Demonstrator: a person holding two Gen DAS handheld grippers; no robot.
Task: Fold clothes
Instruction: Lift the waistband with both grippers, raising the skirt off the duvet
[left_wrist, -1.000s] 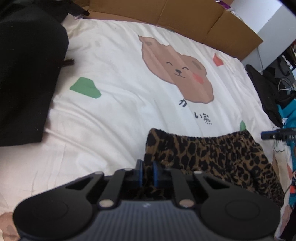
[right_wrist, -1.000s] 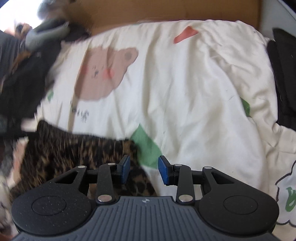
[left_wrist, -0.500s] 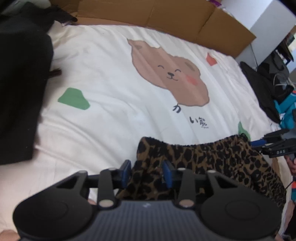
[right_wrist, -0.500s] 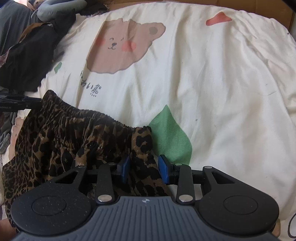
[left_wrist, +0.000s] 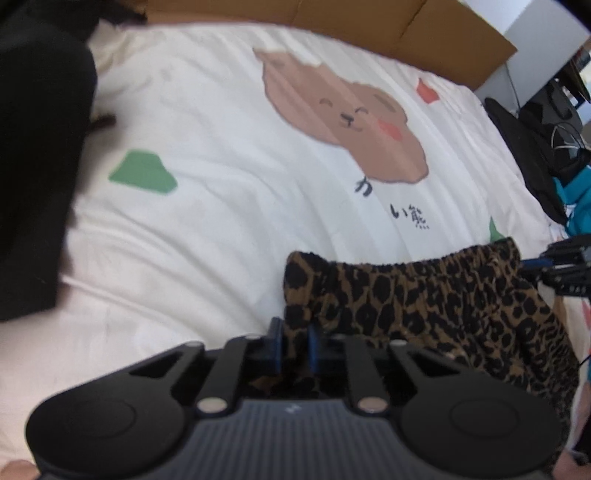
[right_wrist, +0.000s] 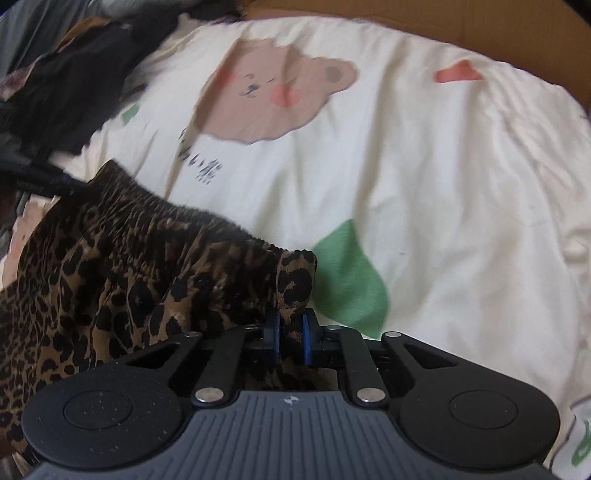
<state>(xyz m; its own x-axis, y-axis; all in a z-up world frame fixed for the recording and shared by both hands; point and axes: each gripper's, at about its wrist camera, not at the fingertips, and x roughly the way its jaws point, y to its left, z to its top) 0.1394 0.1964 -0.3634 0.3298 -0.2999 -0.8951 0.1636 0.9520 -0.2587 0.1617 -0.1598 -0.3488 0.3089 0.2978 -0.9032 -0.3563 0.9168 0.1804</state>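
Leopard-print garment (left_wrist: 436, 299), thin and crinkled, with a gathered elastic waistband, spread across the near part of the bed (left_wrist: 229, 206) under a cream cover, soft and creased, printed with a brown bear (left_wrist: 343, 118), green leaf shapes and a small red patch. Left gripper (left_wrist: 295, 345) closing, blue pads pinching the left corner of the waistband; half a second earlier the pads stood wider with the cloth loose between them. Right gripper (right_wrist: 290, 341) closing on the right corner of the same waistband (right_wrist: 295, 280), a small fold of fabric upright between the pads; half a second earlier gaping around that corner, a second earlier beside the cloth with nothing between the pads. Black clothing (left_wrist: 33, 147) heaped at the far left of the bed, brown cardboard (left_wrist: 406, 26) flat along the far edge, dark and teal items (left_wrist: 576, 192) piled at the right. Waistband now stretched straighter between the two grips.
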